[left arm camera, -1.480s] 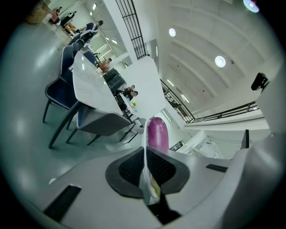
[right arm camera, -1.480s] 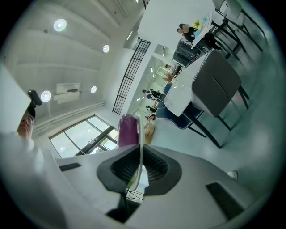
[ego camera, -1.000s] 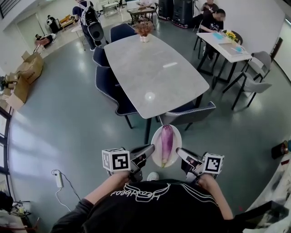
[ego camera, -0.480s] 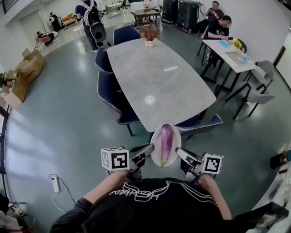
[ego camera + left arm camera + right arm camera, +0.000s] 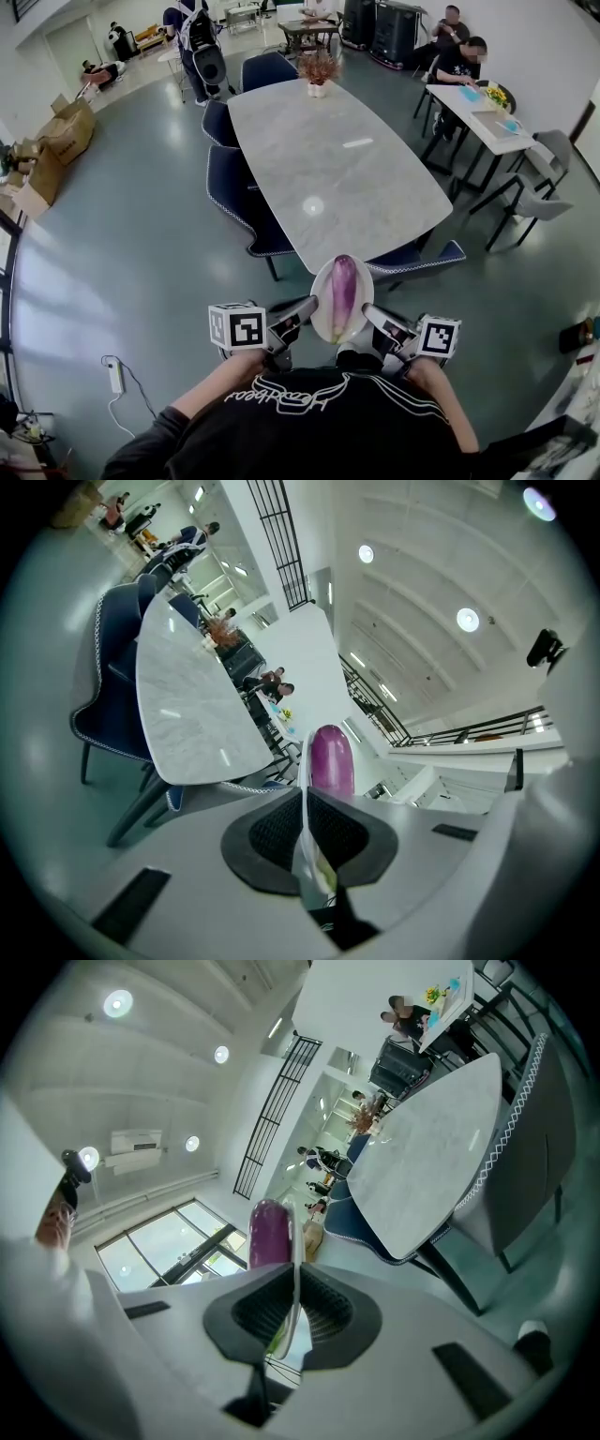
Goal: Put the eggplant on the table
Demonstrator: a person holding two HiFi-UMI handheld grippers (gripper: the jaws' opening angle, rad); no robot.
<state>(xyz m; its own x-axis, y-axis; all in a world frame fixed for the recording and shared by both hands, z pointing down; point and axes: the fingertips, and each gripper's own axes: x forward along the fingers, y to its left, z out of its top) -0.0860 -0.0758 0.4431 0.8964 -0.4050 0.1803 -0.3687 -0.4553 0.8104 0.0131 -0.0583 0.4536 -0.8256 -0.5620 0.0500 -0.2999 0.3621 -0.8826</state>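
Observation:
A purple eggplant [image 5: 342, 293] lies lengthwise on a white plate [image 5: 320, 289] that I carry in the air between both grippers, just short of the near end of the long grey marble table [image 5: 328, 159]. My left gripper [image 5: 307, 309] is shut on the plate's left rim; my right gripper [image 5: 367, 313] is shut on its right rim. In the left gripper view the plate's edge [image 5: 302, 841] stands between the black pads, with the eggplant [image 5: 330, 758] rising behind. The right gripper view shows the same: plate rim [image 5: 294, 1307] clamped, eggplant [image 5: 270, 1232] above.
Dark blue chairs [image 5: 236, 195] line the table's left side, and another chair [image 5: 417, 258] stands at its near right corner. A small flower pot [image 5: 318, 71] sits at the table's far end. People sit at a white table [image 5: 487, 112] on the right. Cardboard boxes [image 5: 56, 141] lie far left.
I have walked closer to the marble table with the plate held the same way in both grippers; the table's near end now lies just beyond the plate.

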